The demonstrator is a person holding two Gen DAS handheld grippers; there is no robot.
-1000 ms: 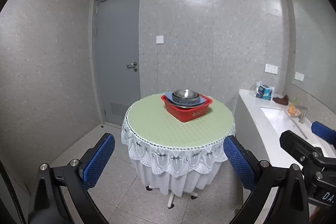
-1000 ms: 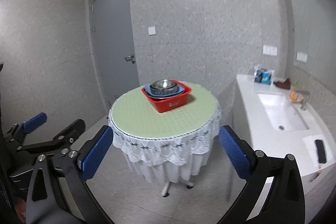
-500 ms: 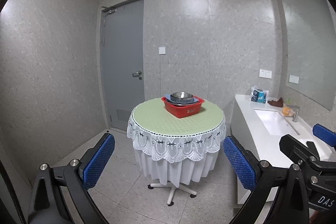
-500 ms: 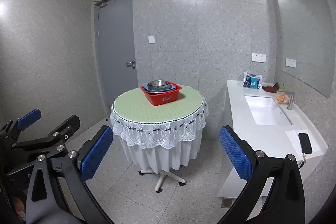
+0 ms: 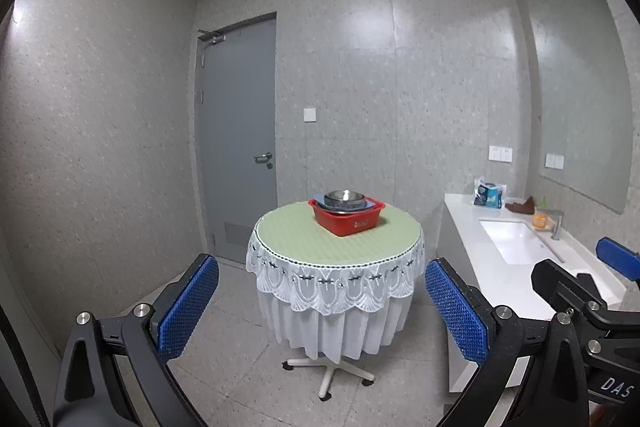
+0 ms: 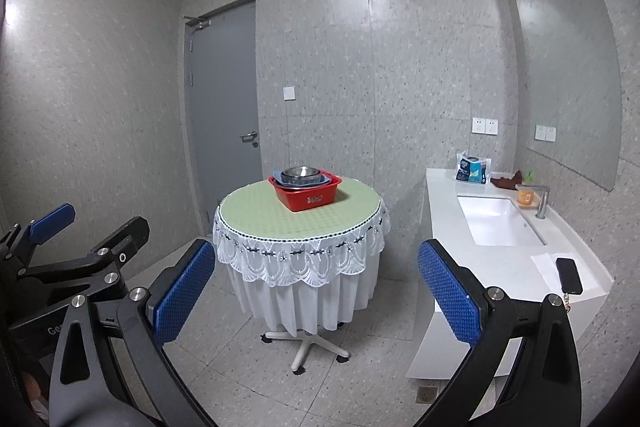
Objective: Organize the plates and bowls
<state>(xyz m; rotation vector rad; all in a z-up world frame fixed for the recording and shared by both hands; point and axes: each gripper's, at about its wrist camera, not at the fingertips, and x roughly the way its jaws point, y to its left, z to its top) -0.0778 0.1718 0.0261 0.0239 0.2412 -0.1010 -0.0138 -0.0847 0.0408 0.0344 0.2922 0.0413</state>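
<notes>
Steel bowl (image 5: 344,199) on blue plates (image 5: 370,205) inside red basin (image 5: 348,221); both grippers (image 5: 320,301) (image 6: 316,289) gape wide, empty

Soft even light — fisheye-warped edges

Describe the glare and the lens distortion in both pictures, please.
Left wrist view: soft glare patches on the speckled grey wall, door and walls bowed by the fisheye, black vignette at the corners. Right wrist view: the same bowing, a bright spot at the upper left edge, and the round green-topped table and red plastic basin in sharp focus.
</notes>
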